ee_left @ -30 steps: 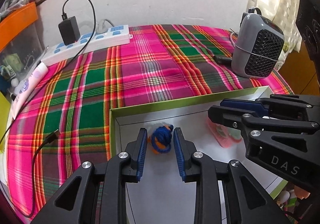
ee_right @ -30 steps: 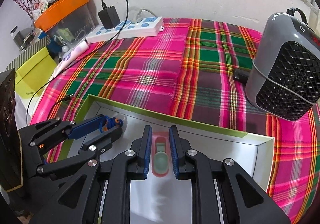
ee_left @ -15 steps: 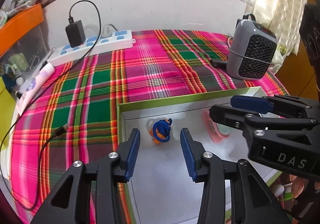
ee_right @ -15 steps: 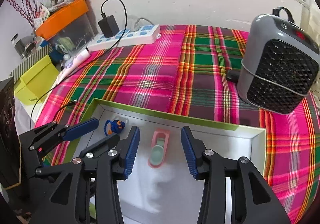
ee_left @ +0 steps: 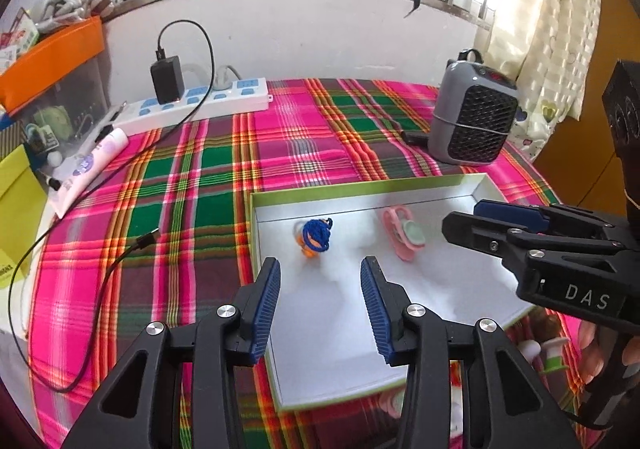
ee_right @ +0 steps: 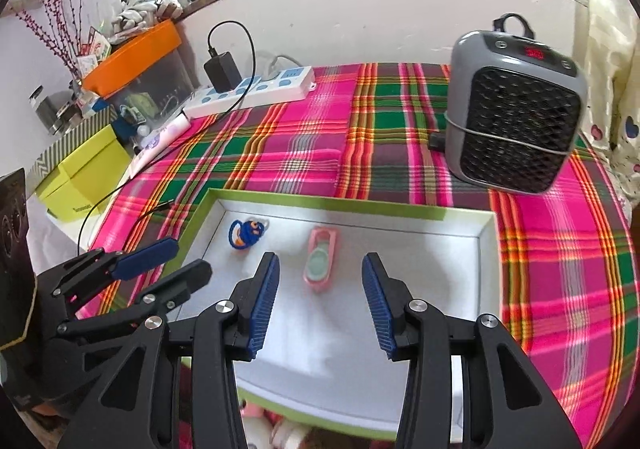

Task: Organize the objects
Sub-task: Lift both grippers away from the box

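Note:
A white tray with a green rim [ee_left: 360, 191] [ee_right: 344, 205] lies on the plaid cloth. In it lie a small blue and orange toy [ee_left: 316, 237] [ee_right: 246, 233] and a pink clip with a pale green middle [ee_left: 404, 237] [ee_right: 320, 259]. My left gripper [ee_left: 320, 285] is open and empty, raised above the tray just short of the toy; it also shows in the right wrist view [ee_right: 172, 261]. My right gripper [ee_right: 320, 281] is open and empty, raised just short of the pink clip; it also shows in the left wrist view [ee_left: 472, 217].
A grey fan heater [ee_left: 472, 121] [ee_right: 516, 113] stands at the back right. A white power strip with a black charger [ee_left: 192, 101] [ee_right: 248, 91] lies at the back left, its cable [ee_left: 132, 245] trailing over the cloth. A white tube [ee_left: 88, 169] and a yellow box [ee_right: 84, 173] sit at the left edge.
Both grippers opened, letting go of the toy and the pink clip in the tray, then pulled back and up away from them.

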Motion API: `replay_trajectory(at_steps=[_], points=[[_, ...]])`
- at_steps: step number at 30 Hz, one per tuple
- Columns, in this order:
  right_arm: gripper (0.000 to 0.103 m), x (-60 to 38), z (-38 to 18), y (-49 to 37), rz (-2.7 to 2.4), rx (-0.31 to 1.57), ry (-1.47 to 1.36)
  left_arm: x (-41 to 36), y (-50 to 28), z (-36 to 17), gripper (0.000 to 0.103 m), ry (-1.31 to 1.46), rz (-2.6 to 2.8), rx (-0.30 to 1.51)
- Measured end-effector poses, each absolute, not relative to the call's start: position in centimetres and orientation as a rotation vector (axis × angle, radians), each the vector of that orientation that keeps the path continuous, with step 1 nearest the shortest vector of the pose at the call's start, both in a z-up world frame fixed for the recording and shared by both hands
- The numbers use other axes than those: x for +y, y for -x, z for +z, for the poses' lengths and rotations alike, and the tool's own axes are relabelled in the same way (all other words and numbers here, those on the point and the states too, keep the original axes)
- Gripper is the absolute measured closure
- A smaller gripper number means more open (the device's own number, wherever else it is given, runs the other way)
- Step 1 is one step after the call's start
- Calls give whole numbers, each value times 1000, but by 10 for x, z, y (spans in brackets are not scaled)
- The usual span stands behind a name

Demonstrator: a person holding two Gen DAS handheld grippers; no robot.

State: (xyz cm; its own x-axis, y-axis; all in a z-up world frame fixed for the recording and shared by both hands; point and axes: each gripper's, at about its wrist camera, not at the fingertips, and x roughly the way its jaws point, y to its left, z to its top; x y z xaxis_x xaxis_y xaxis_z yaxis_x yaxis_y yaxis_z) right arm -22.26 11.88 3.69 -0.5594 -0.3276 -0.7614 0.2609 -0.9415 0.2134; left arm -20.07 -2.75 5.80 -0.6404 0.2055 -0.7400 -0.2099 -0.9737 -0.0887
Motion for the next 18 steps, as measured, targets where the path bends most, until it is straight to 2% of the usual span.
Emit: replay_trajectory(at_steps=[18], points=[[59, 146, 45, 139, -2587, -103, -1124, -44, 118, 65, 63, 1076, 2611, 46]])
